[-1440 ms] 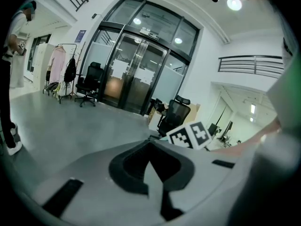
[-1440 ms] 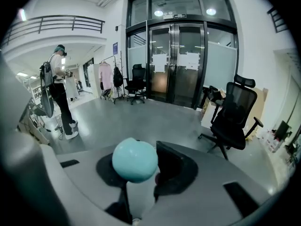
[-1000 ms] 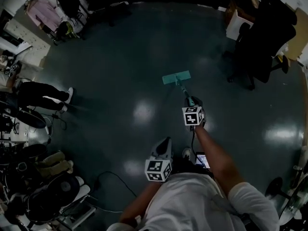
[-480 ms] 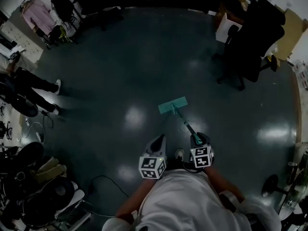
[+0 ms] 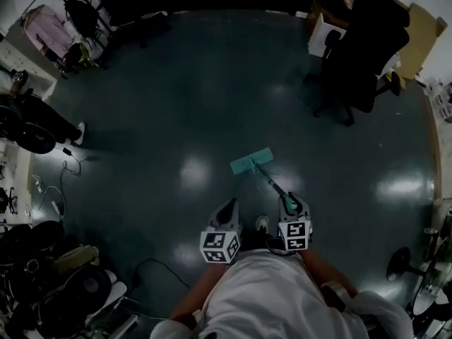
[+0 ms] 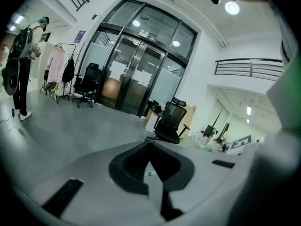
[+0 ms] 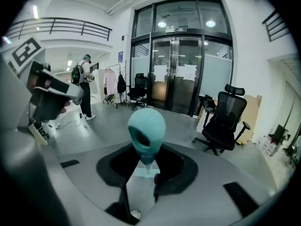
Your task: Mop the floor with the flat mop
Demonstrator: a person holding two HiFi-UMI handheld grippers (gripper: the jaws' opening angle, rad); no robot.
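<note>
Far left: standing person in dark trousers and white shoes (image 5: 44, 123) on the dark glossy teal floor (image 5: 176, 83). Far-left corner: clothes rack with a pink garment (image 5: 41, 18). Near left: heap of black gear, with loose thin black cables (image 5: 70, 162) trailing over the floor beside it.

Centre, near: white left gripper with a black-and-white marker cube (image 5: 230, 206), held low in front of the wearer's white shirt (image 5: 272, 299). In its own view the jaws are clenched together with nothing between them. It is off the mop, just left of the other gripper, not touching the pole.

Centre, a bit farther: teal flat mop (image 5: 251, 161). Its rectangular head lies flat on the floor, tilted, right end farther away. A bright ceiling-light reflection sits just left of it. The thin pole slants from the head toward the near right, into the right gripper (image 5: 289, 205).

The right gripper has the same white body and marker cube, and is level with the left one. Its view shows the jaws grasping the pole just under the pole's rounded teal end cap, which has a hole through it.

Far right: black mesh office chair on a wheeled base (image 5: 357, 55), well apart from the mop. Brown cardboard sheet (image 5: 415, 30) is behind it. Both gripper views show dark-framed glass entrance doors (image 7: 176, 74) across the room.
</note>
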